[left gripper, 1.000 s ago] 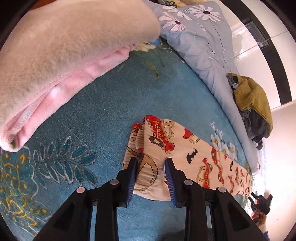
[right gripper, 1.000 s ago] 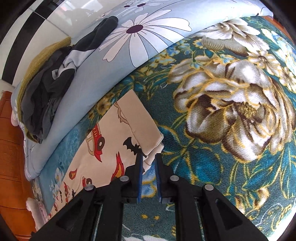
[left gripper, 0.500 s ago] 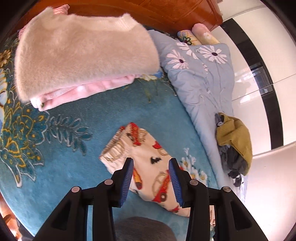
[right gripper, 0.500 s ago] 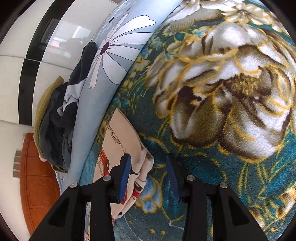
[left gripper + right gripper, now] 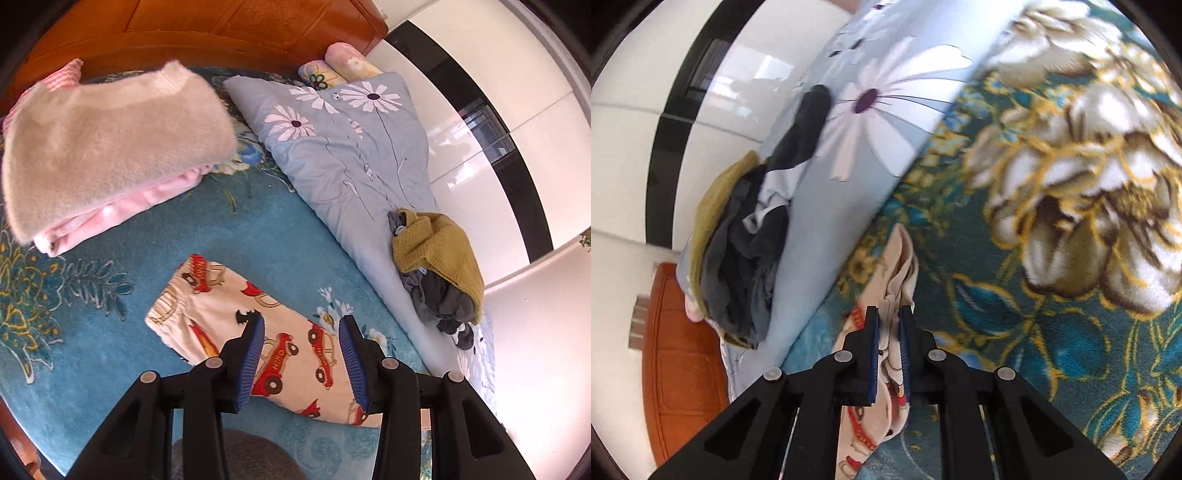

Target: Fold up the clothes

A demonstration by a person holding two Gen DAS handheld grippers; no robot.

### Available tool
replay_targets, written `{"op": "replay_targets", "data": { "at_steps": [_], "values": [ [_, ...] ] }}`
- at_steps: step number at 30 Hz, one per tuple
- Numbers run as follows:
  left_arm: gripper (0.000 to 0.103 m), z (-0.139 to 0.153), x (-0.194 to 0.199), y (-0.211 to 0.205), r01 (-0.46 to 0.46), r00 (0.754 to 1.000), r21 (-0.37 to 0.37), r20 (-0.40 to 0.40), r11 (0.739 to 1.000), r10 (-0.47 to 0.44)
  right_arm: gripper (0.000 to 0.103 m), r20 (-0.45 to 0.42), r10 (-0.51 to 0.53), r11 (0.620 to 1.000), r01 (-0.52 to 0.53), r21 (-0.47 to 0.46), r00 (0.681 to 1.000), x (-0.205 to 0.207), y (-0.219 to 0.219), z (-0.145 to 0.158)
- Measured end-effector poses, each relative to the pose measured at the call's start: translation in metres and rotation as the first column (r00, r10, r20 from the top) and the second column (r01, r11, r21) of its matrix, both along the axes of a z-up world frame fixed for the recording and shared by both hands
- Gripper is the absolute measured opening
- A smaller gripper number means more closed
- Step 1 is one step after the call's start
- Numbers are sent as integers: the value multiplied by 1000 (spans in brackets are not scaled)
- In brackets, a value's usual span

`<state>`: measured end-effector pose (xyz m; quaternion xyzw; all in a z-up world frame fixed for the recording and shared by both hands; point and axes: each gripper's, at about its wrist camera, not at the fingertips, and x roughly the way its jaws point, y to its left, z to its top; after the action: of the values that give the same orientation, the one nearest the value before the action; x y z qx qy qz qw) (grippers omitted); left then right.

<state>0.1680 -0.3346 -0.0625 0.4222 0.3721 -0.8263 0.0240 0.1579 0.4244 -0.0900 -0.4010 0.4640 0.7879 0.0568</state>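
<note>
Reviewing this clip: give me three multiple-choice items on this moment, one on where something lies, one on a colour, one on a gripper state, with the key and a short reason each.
1. Where does the beige fluffy sweater lie?
A. On top of folded pink clothes
B. On the daisy quilt
C. Under the car-print pants

2. What colour is the knit garment on the pile of dark clothes?
A. Red
B. Mustard yellow
C. White

3. What is the state of the right gripper?
A. Wide open above the blanket
B. Shut on the car-print pants
C. Holding the quilt

Key: 1 A, the pink layers show beneath the sweater's lower edge. 2 B, the knit reads mustard yellow in the left wrist view. 3 B, cream printed cloth bunches between the nearly closed fingers, while the left gripper stands open above the pants.
</note>
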Motion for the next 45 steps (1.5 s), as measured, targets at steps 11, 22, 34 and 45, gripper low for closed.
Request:
{"op": "replay_targets", "data": {
  "at_steps": [11,22,34,45],
  "values": [
    [47,-43,57,-61,-191,979,46,86,980,187,10,-89,608,789,-587,182,789,-56,-262,37],
    [53,-100,55,-85,-216,964,96,181,972,197,11,96,770,612,-772,170,631,-25,-399,-34],
    [70,-170,4,-82,-195,971,363,201,911,128,32,143,821,530,-831,169,552,-12,-395,-38],
    [17,-135,-44,-70,-74,966,172,256,982,28,32,132,660,732,-673,109,739,-10,-301,-33]
  ]
}}
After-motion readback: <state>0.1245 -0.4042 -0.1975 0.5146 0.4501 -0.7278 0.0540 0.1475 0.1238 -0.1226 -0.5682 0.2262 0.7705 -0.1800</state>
